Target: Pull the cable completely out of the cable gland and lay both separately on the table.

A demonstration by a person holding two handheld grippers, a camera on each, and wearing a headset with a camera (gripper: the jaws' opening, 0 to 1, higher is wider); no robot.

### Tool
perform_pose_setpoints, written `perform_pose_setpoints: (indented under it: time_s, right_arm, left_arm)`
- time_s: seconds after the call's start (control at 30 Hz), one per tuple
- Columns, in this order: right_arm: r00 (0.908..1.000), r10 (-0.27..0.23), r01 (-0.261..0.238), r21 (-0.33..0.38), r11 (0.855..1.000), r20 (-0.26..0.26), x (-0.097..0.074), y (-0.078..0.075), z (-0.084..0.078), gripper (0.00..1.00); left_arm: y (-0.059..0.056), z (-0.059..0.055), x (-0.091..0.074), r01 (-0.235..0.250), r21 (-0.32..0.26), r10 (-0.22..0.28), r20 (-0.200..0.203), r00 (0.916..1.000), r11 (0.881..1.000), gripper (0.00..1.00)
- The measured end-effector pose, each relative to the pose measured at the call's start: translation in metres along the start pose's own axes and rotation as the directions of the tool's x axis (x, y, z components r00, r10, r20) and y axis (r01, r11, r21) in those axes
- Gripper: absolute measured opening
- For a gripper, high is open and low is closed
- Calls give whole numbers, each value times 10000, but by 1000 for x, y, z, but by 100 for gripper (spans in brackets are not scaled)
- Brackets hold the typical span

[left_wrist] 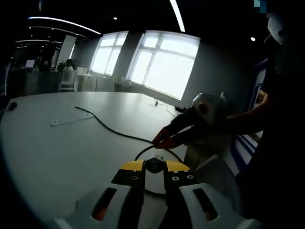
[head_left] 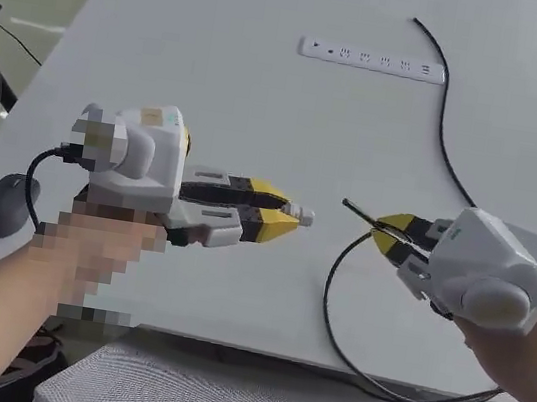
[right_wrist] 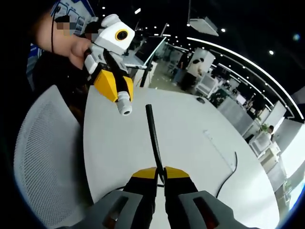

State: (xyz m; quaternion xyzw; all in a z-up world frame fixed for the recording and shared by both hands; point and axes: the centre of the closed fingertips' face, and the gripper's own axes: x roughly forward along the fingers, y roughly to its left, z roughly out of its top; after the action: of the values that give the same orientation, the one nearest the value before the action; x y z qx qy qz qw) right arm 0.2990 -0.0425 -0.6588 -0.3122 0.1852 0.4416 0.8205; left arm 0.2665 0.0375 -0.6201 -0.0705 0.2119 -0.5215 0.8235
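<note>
Left claw (head_left: 287,212) clamps gland (head_left: 303,214), right claw (head_left: 383,229) cable (head_left: 444,111) — facing

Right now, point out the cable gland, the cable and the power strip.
cable gland (right_wrist: 125,104), right gripper view, its white tip.
cable (right_wrist: 151,125), right gripper view, its free end stretch.
power strip (head_left: 373,60), head view, its middle.

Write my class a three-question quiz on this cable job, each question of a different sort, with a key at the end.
1. Which gripper holds the gland?
2. True or false: the end of the cable is inside the gland.
3. What lies on the table beyond both grippers? A power strip; B kettle; C book.
Key: 1 left gripper; 2 false, a gap separates them; 3 A.
</note>
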Motion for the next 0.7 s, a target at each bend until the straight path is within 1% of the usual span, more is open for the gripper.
perform_pose_setpoints:
  time_s: [0.13, 0.37, 0.5, 0.6, 0.7]
  right_arm:
    - [9999, -2, 1, 89, 10000, 116, 0, -1, 7, 0]
    - [9999, -38, 34, 246, 9997, 152, 5, -7, 18, 0]
    - [9995, -37, 20, 554, 9985, 306, 8, -12, 32, 0]
    - [9994, 64, -88, 717, 9974, 331, 12, -13, 42, 0]
    - [9992, 129, -155, 708, 9974, 377, 19, -13, 53, 0]
  left_arm:
    - [0, -3, 0, -5, 10, 5, -7, 10000, 10000, 15]
    - [6, -9, -5, -150, -62, 150, 7, 9999, 9999, 15]
    - [9, -12, -9, -167, -24, 167, 51, 9998, 9999, 15]
    - [11, -14, -13, -184, -22, 184, 82, 9998, 9998, 15]
    - [14, -17, -17, -225, -52, 226, 112, 9997, 9997, 15]
